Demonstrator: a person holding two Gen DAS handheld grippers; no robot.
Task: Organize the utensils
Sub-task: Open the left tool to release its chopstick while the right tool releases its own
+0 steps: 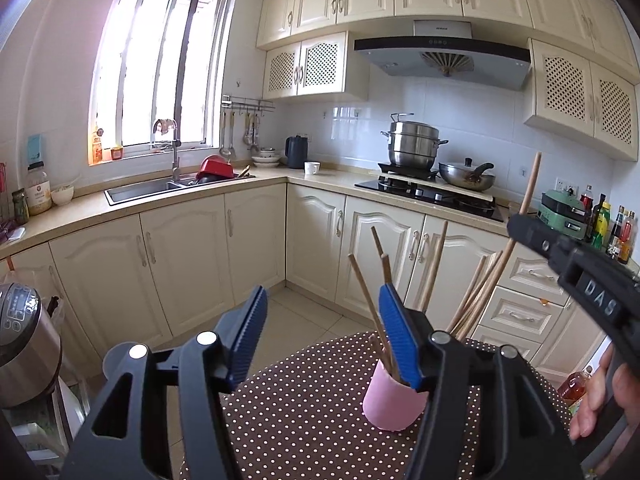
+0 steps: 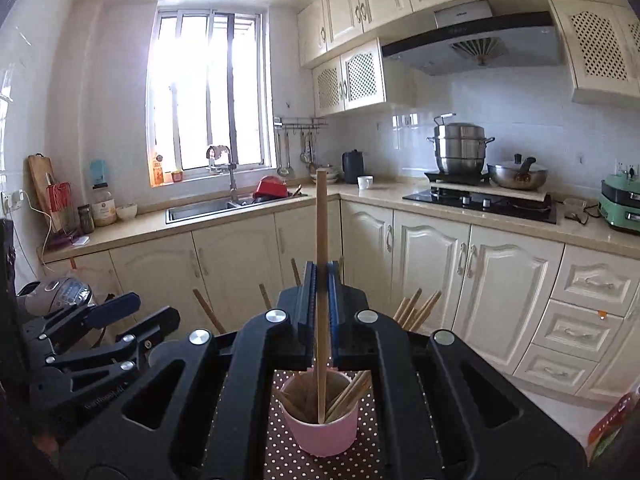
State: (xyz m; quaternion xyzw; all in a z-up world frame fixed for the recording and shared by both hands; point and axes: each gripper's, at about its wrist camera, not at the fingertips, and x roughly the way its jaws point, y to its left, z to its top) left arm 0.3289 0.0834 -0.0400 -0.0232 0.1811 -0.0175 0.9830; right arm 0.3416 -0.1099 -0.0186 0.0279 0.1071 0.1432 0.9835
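Table (image 1: 320,420): brown cloth with white dots, under both sets of tongs.
Left tongs (image 1: 322,320): jaws wide apart and empty, the right-hand blue pad just beside the cup's rim.
Right tongs (image 2: 322,280): jaws pinched narrow on one chopstick.
Cup (image 2: 320,432): pink, upright on the table right below the right tongs, several chopsticks leaning in it.
Chopstick (image 2: 321,220): upright, passing through the closed jaws, lower end inside the cup.
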